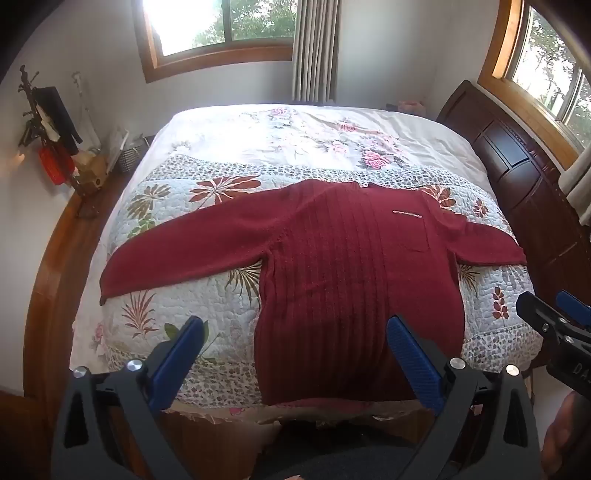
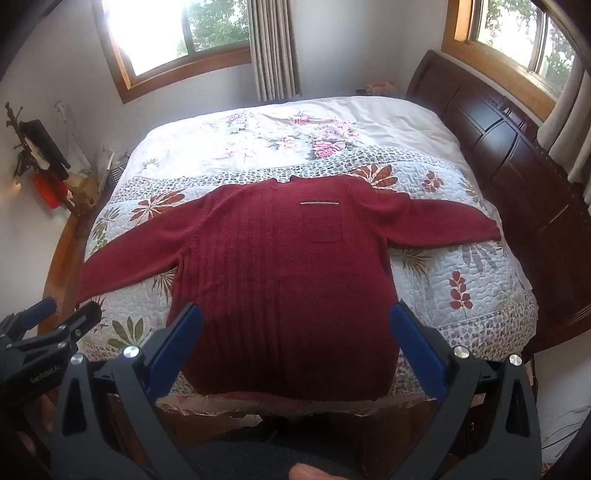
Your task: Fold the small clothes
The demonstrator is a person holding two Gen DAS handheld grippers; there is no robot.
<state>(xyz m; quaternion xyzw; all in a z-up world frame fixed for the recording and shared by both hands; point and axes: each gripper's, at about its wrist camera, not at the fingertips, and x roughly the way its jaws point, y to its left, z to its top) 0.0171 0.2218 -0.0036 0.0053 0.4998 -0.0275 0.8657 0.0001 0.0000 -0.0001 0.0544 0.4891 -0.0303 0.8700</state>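
Note:
A dark red knit sweater [image 1: 343, 258] [image 2: 280, 266] lies flat and face up on the bed, both sleeves spread out sideways, hem toward me, a chest pocket [image 2: 321, 221] on its right half. My left gripper [image 1: 295, 325] hovers open above the hem's left part, blue fingers [image 1: 177, 362] wide apart, holding nothing. My right gripper [image 2: 295, 314] also stands open over the hem, its jaws straddling the sweater's width without touching it. Each gripper shows at the edge of the other's view: the right gripper [image 1: 550, 314], the left gripper [image 2: 59, 314].
The floral quilt [image 1: 207, 306] covers the bed [image 2: 461, 258]. A dark wooden headboard [image 2: 517, 147] runs along the right. On the left, a wooden ledge [image 1: 55, 258] holds clutter and a red item [image 1: 55, 166]. Windows [image 2: 177, 33] and a curtain [image 2: 273, 48] stand behind.

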